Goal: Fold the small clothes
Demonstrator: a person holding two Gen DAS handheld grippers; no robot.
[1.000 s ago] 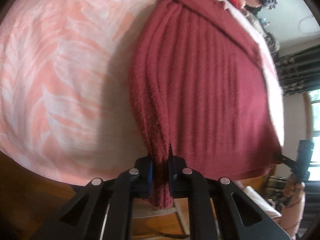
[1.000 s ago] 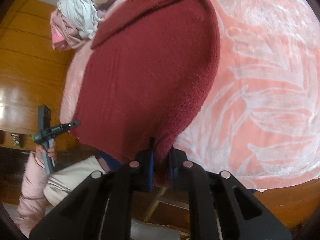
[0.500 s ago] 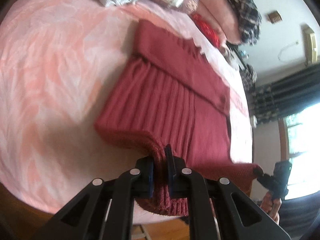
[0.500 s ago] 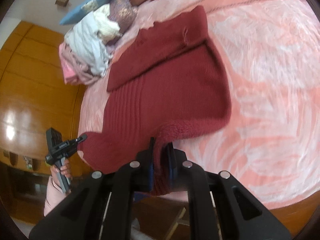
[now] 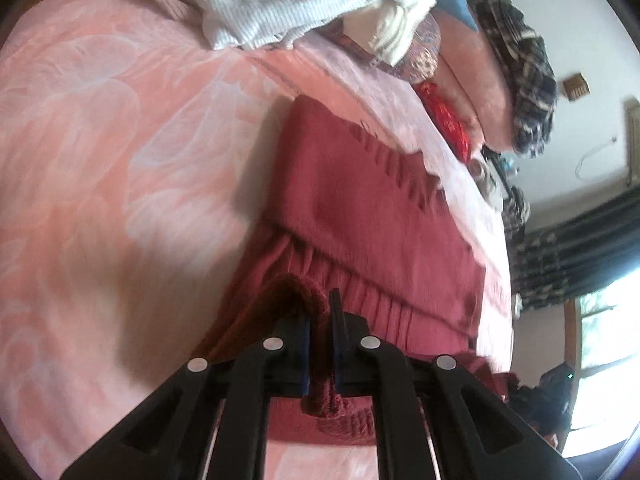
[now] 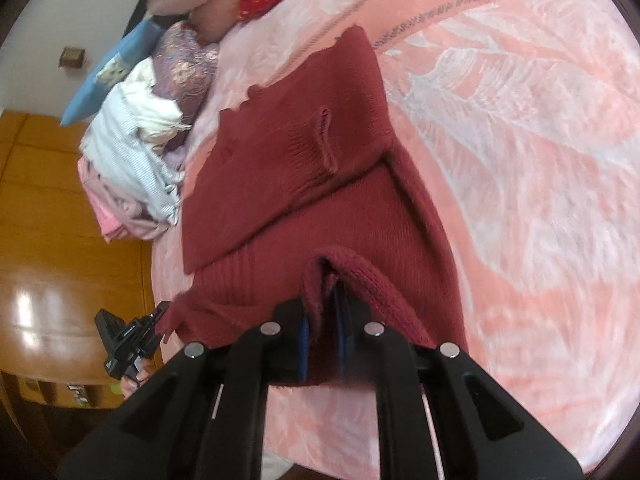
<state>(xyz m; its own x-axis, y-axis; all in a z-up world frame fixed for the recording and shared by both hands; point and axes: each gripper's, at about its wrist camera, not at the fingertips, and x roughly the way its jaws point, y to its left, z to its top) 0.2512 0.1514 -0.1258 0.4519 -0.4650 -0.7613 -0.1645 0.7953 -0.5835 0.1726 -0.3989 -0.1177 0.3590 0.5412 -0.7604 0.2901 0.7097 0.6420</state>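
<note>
A pink leaf-patterned bedspread [image 5: 120, 152] fills the left wrist view, wide and bare to the left of the dark red knitted sweater [image 5: 360, 200]. The left gripper [image 5: 318, 332] is clamped on the sweater's lifted hem, and a heap of pale clothes [image 5: 288, 4] crowds the far edge. In the right wrist view, the right gripper [image 6: 324, 332] pinches the hem's other corner above the sweater body, its sleeves folded across. Open bedspread lies to the right; a wooden floor [image 6: 52, 264] borders the left edge.
</note>
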